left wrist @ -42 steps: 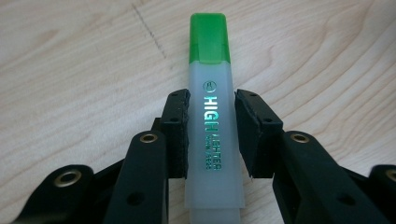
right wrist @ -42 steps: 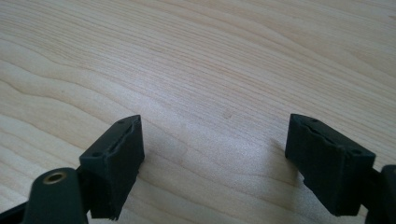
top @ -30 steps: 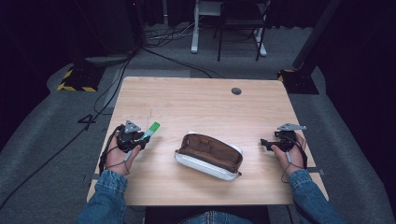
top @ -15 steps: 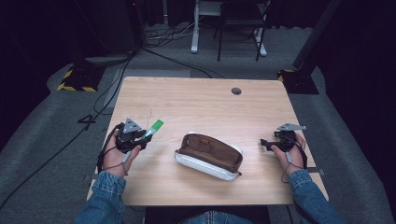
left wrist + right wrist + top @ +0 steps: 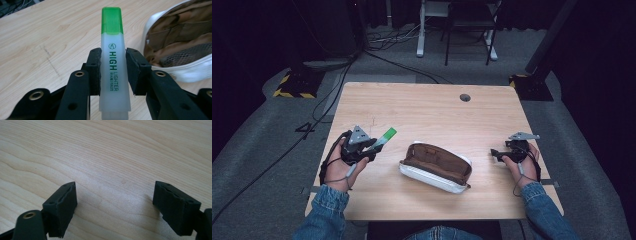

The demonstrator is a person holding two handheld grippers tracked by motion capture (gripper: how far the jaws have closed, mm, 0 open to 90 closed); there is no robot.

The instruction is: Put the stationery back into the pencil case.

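In the left gripper view, the left gripper (image 5: pixel 113 72) has its fingers (image 5: pixel 94 71) clamped on a highlighter (image 5: pixel 112 62), pinching the pale barrel at about mid-length with the green cap pointing away. The highlighter is carried above the wooden surface (image 5: pixel 45 37), and just to its right the open pencil case (image 5: pixel 180 47) shows its brown lining and a mesh pocket. From the high view, the pencil case (image 5: pixel 435 167) lies near the front middle of the surface (image 5: pixel 427 110), its mouth facing up, with the left gripper (image 5: pixel 371 146) just beside its left end. The right gripper (image 5: pixel 496 154) sits well apart at the right side; in the right gripper view its fingers (image 5: pixel 62 205) stand wide apart over bare wood, holding nothing.

The likely next step is dropping the highlighter into the case. The barrel is smooth and tapered, so it could slip or swing in the grip. With nothing steadying the case, the pen may catch the white rim and push the case along, or land outside it.

Compared with a second ago, the highlighter has drifted slightly toward the case; the right gripper and the case have hardly shifted.
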